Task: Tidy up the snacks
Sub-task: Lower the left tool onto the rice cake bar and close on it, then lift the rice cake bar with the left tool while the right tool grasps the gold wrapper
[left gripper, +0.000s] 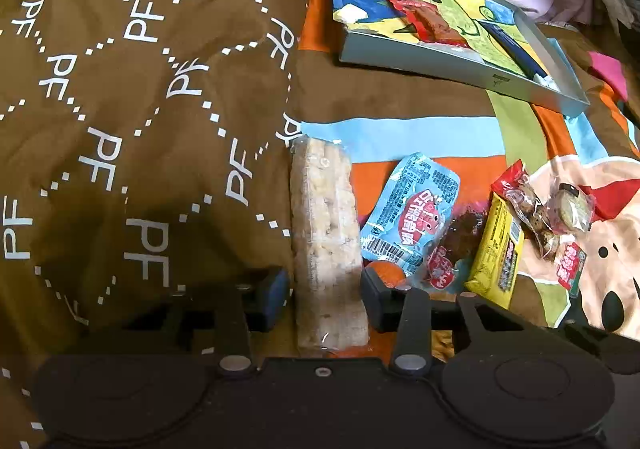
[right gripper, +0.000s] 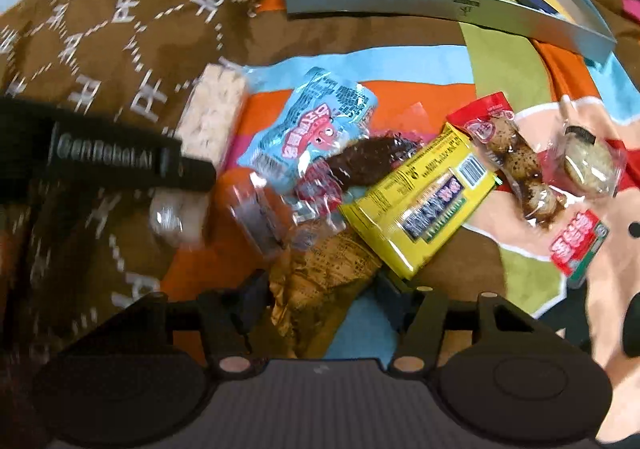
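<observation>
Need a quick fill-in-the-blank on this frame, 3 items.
1. The rice bar lies between the fingers of the ___ gripper.
2. The wrapper between the right gripper's fingers is ___.
3. The grey box holds a blue packet and a ___ one.

Missing words: left; brown; red.

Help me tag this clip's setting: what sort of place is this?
Probably a bed at home: snacks lie on a colourful cartoon sheet, a brown printed quilt is bunched beside them, and a shallow box rests on the soft bedding.
</observation>
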Motion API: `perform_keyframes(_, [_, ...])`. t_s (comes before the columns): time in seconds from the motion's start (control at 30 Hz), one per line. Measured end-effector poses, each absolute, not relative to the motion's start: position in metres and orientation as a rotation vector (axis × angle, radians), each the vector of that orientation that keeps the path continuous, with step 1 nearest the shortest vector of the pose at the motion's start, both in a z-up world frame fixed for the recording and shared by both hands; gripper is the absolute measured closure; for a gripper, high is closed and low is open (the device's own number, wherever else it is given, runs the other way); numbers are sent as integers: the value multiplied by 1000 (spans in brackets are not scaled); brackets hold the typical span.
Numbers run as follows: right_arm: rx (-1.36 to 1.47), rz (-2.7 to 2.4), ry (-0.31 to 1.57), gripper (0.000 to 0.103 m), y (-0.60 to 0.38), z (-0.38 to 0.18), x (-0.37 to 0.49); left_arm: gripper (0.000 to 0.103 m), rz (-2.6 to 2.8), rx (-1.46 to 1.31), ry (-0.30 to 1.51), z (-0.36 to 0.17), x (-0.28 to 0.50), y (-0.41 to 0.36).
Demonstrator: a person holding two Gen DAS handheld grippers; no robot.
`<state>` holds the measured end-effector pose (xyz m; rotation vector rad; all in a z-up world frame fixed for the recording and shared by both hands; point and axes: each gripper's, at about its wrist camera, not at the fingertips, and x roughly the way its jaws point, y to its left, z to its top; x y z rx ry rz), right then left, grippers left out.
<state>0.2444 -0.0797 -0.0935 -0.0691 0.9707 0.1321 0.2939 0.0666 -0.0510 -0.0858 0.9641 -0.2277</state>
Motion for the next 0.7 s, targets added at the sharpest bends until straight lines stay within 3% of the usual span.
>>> perform_keyframes(0.2, [-229, 237, 976, 42, -99, -87, 222, 66, -248, -110, 1002, -50, 290, 69])
perform_keyframes(0.33, [-240, 304, 977, 39, -115, -84, 216, 55, -226, -127, 1005, -53, 294, 71])
perform_keyframes(0.53, [-121, 286, 940, 28, -121, -91, 217, 51, -206, -121, 985, -54, 300, 67])
perform_keyframes(0.6, [-120, 287, 931, 29, -119, -93, 216, 51, -198, -133, 979, -56, 302, 66])
perform_keyframes(0.7, [-151, 301, 906, 38, -117, -93, 210, 59, -198, -137, 979, -57, 303, 65])
